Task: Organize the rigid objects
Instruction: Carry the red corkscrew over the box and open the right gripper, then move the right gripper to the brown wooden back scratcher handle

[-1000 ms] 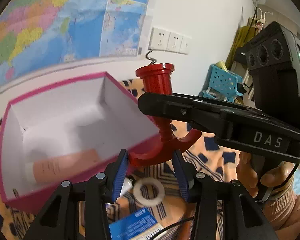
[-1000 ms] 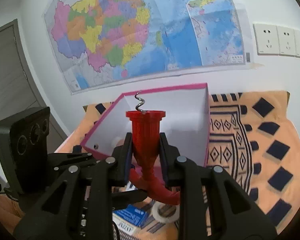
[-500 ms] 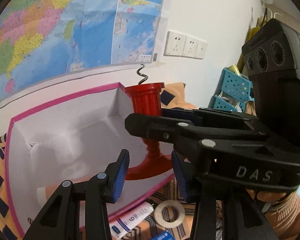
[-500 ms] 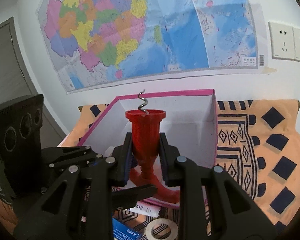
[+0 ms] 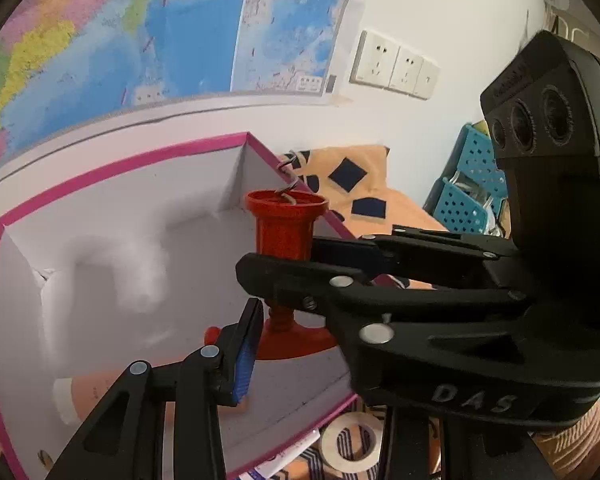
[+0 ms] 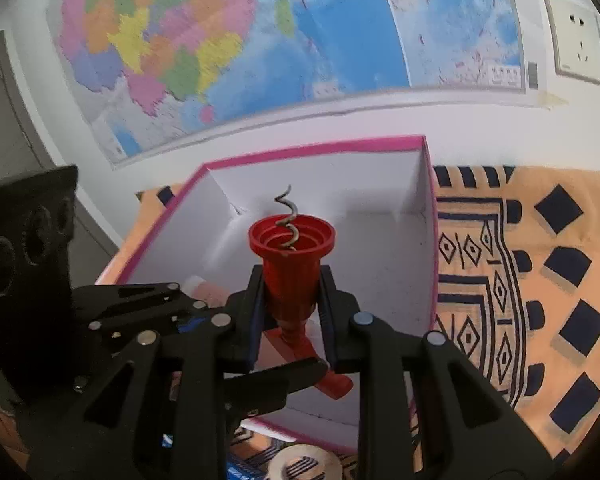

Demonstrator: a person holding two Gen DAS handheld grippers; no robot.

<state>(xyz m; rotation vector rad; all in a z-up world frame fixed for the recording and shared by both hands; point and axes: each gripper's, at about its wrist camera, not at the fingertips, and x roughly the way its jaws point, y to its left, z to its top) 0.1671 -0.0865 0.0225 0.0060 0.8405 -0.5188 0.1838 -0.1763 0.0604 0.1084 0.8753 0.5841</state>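
Holding a red plastic corkscrew (image 6: 291, 276) upright over the open pink-edged white box (image 6: 428, 216), bell end and bare metal spiral pointing up, curved handle hanging low inside the box mouth. Right tongs (image 6: 291, 320) clamping the ribbed barrel from both sides, pads pressing flat on it. Left tongs (image 5: 296, 344) closing near the handle (image 5: 292, 340) from below; only one blue pad (image 5: 245, 354) showing, the other hidden behind the right tool, so contact on the handle not being confirmed. Lying already on the box floor: a peach tube with a white cap (image 5: 100, 394). Sitting outside on the patterned orange cloth (image 6: 540, 280): a roll of tape (image 5: 350, 442).

Judging the corkscrew stiff, light and top-awkward, smooth plastic likely to pivot under a single narrow grip. Recommending hold at the ribbed barrel, well clear of the sharp spiral tip; treating the thin neck above the handle as the weakest point.
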